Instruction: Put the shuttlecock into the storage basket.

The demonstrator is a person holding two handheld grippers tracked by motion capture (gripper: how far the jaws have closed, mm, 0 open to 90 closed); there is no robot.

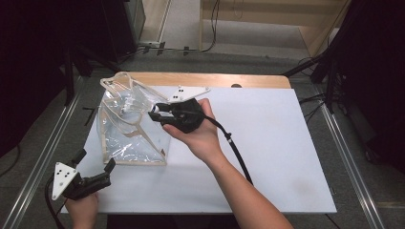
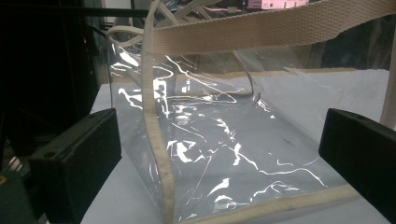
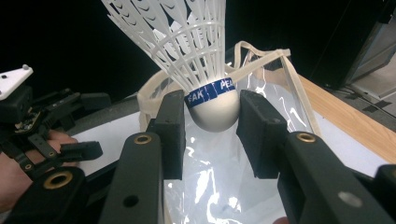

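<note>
A clear plastic bag (image 1: pixel 129 129) with beige webbing trim stands on the white table top (image 1: pixel 277 143), its mouth facing up. My right gripper (image 1: pixel 155 115) hangs at the bag's upper right edge. In the right gripper view it (image 3: pixel 211 105) is shut on the rounded cork of a white shuttlecock (image 3: pixel 205 51), feathers pointing away, with the bag's mouth (image 3: pixel 219 186) just beyond. My left gripper (image 1: pixel 95 161) rests low at the table's front left, open. Its jaws (image 2: pixel 219 149) stand wide apart in front of the bag's near corner (image 2: pixel 159 154), not touching it.
The white board lies on a wooden table (image 1: pixel 215 79) with metal rails (image 1: pixel 348 162) along both sides. A black cable (image 1: pixel 236 155) trails from the right gripper across the board. Dark stands and floor cables surround the table.
</note>
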